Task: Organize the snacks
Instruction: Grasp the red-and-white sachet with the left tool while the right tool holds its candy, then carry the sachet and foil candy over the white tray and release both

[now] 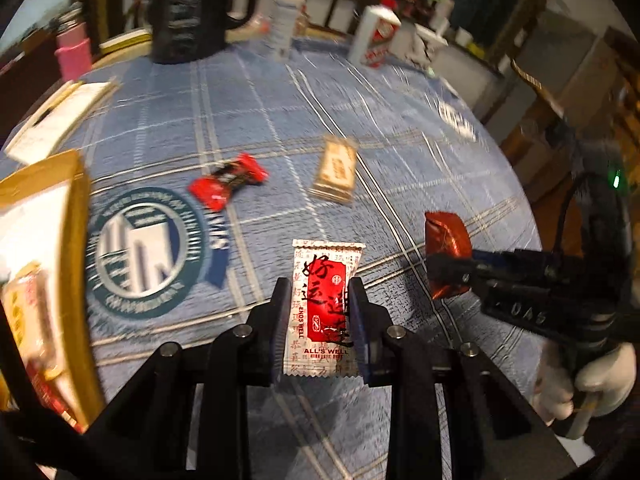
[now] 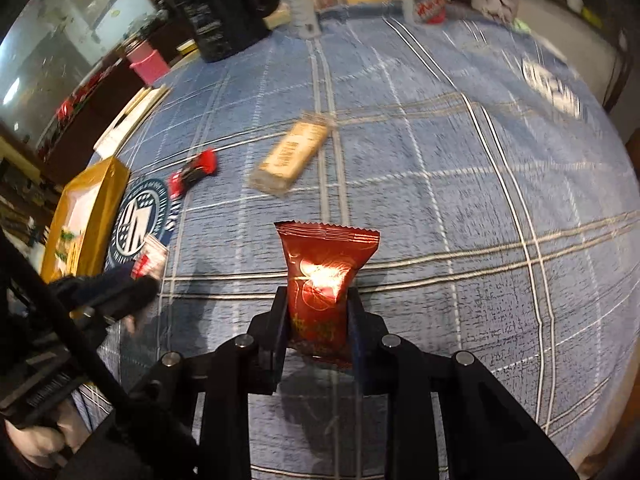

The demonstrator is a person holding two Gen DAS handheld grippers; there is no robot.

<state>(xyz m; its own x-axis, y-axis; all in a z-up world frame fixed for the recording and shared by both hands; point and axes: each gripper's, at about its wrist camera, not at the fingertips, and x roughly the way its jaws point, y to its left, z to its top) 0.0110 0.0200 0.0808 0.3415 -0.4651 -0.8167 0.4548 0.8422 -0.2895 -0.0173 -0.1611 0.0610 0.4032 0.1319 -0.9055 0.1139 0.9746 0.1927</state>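
My left gripper [image 1: 319, 292] is shut on a white and red snack packet [image 1: 325, 304] and holds it above the blue checked tablecloth [image 1: 360, 112]. My right gripper [image 2: 319, 300] is shut on a dark red foil snack packet [image 2: 322, 276], also above the cloth. That packet [image 1: 446, 254] and the right gripper [image 1: 436, 260] show at the right of the left wrist view. A red twisted candy [image 1: 228, 180] and a tan snack bar [image 1: 336, 170] lie on the cloth farther out. A yellow box [image 1: 44, 280] with snacks inside stands at the left edge.
A black jug [image 1: 188, 8], a white pump bottle [image 1: 286, 12], a pink cup [image 1: 74, 50] and a red and white carton [image 1: 376, 34] stand at the far side. Papers [image 1: 56, 116] lie at far left. A round blue logo [image 1: 144, 252] is printed by the box.
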